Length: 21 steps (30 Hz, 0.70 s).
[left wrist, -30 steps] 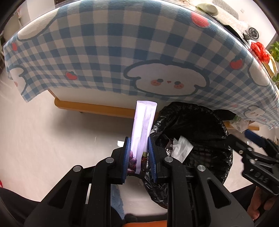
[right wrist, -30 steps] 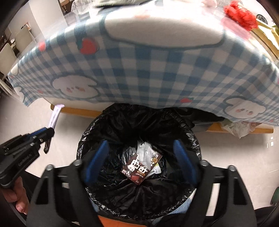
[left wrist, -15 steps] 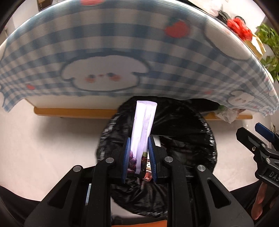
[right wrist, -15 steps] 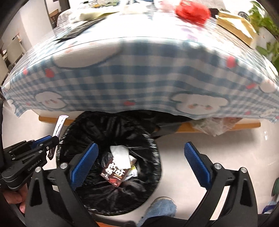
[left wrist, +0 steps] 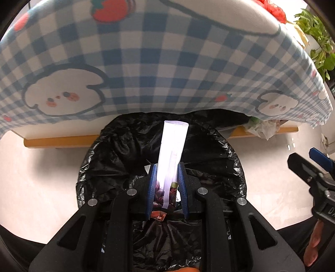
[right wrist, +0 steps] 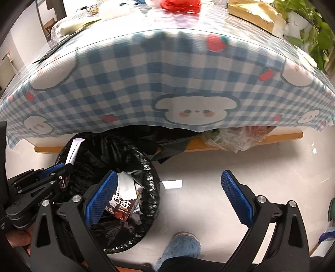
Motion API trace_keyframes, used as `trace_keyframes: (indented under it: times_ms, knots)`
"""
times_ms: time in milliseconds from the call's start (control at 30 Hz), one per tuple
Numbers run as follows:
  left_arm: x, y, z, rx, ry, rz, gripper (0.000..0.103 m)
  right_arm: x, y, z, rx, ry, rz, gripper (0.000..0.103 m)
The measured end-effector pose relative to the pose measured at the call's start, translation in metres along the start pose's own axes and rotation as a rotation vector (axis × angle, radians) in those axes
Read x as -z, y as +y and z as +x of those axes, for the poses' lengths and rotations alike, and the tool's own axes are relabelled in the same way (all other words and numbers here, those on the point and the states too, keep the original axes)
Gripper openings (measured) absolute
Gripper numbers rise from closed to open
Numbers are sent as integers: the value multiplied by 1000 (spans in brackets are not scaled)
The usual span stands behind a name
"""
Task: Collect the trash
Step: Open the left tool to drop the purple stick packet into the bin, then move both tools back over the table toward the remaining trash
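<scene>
My left gripper (left wrist: 166, 184) is shut on a long white and purple wrapper (left wrist: 172, 150), which sticks up between its blue pads straight above the mouth of a bin lined with a black bag (left wrist: 209, 150). In the right wrist view the same wrapper (right wrist: 73, 151) and left gripper (right wrist: 55, 170) hang over the bin (right wrist: 146, 165) at the left. A dark chocolate packet (right wrist: 121, 206) and white paper lie inside the bin. My right gripper (right wrist: 167, 190) is open and holds nothing; it stands over the bin's right rim and the pale floor.
A table under a blue checked cloth (right wrist: 167, 83) with dog faces overhangs the bin. On it lie a red object (right wrist: 180, 4) and a brown paper bag (right wrist: 251, 12). A clear plastic bag (right wrist: 232, 138) sits under the table. A shoe (right wrist: 182, 244) stands on the floor.
Both grippers moved to the right: the left one carried the wrapper from beside the bin to above its mouth. The right one left the bin's middle for its right rim, jaws wider.
</scene>
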<state>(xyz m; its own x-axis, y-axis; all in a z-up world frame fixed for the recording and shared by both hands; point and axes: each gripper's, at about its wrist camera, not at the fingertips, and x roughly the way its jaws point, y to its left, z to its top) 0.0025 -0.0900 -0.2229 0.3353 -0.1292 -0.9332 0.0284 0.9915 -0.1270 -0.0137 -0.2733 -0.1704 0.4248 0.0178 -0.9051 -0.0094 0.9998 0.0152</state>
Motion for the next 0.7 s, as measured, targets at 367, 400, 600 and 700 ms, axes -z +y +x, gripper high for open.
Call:
trace_keyframes:
  times_ms: [367,400,600,700]
  knots:
    - [-1,-7,2,-31,-3,34,58,0,-4,4,-6,7,7,95]
    - [-1,-5,1,-34,-7,31,64,0,-4,4,-6,8,8,95]
    - [-2,0,-13,-63,-31,29,91,-1,0,-2,-12,-2,7,95]
    - [-2,1,-24,-65,-49,31,95,-3,2,-9,-15,-12,4,95]
